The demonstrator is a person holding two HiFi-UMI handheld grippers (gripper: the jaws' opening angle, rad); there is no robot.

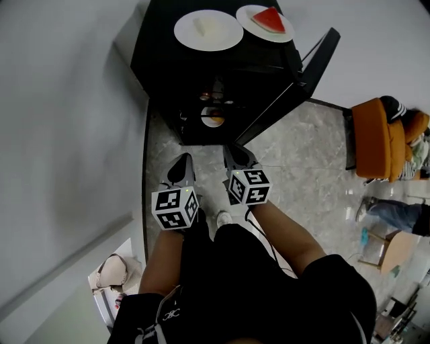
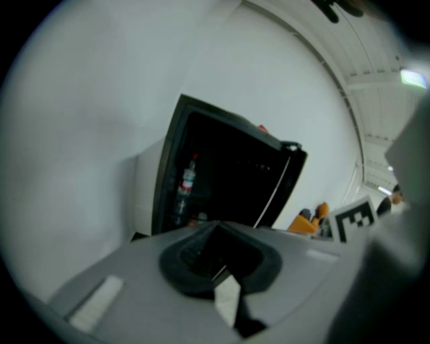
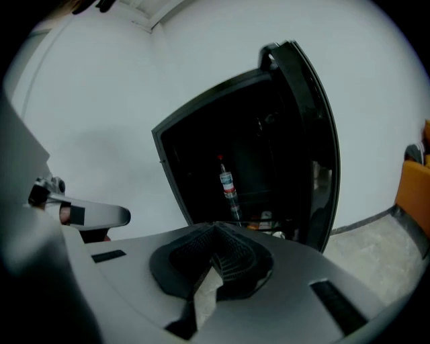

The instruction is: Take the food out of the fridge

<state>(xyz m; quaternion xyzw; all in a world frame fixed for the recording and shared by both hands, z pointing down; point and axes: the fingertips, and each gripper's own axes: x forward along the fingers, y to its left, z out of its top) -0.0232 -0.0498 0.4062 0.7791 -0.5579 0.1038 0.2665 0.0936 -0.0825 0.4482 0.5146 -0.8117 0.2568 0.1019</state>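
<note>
A black mini fridge [image 1: 201,74] stands against the wall with its door [image 1: 295,84] swung open to the right. On its top sit a white plate with pale food [image 1: 208,29] and a plate with a watermelon slice [image 1: 267,20]. Inside, an orange food item [image 1: 213,121] shows on a shelf, and a bottle [image 3: 227,185] stands upright, also visible as the bottle [image 2: 187,181] in the left gripper view. My left gripper [image 1: 183,161] and right gripper [image 1: 235,153] hang side by side just before the fridge opening, both pointing at it. Each is shut with nothing between the jaws.
A white wall runs along the left. On the grey stone floor to the right are an orange chair [image 1: 379,138], a seated person's legs [image 1: 396,213] and a small table [image 1: 396,250]. A pale bag [image 1: 114,271] lies at lower left.
</note>
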